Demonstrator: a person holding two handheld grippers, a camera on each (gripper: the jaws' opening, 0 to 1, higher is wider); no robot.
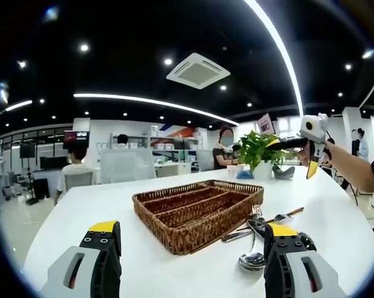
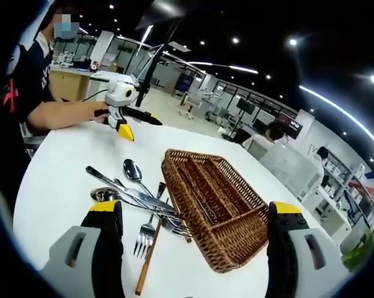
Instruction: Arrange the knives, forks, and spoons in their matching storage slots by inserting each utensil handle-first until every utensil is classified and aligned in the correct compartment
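At the bottom of the left gripper view, the left gripper (image 1: 190,248) stands with its two yellow-tipped jaws spread wide apart and nothing between them, aimed level across the white table (image 1: 100,205). The right gripper (image 2: 196,233) is likewise released in its own view, jaws far apart and bare, tilted down over the table. In the left gripper view the right gripper (image 1: 312,162) also appears, raised above the far right edge of the table in a person's hand (image 1: 304,153), jaws pointing downward; in the right gripper view the left gripper (image 2: 126,131) sits at the far end, its hand (image 2: 100,112) resting near the table edge.

One wicker tray (image 2: 236,242) lies between the jaws, divided by woven walls into long compartments; no utensil can be seen inside them. All the cutlery lies in a loose, overlapping pile on the table just beside the tray. In the right gripper view two spoons (image 2: 132,169) can be counted, two forks (image 2: 143,237), at least one knife (image 2: 115,182) and one wooden-handled piece (image 2: 151,257) whose kind I cannot tell.

Beyond the tray in the left gripper view stands one potted plant (image 1: 258,149).
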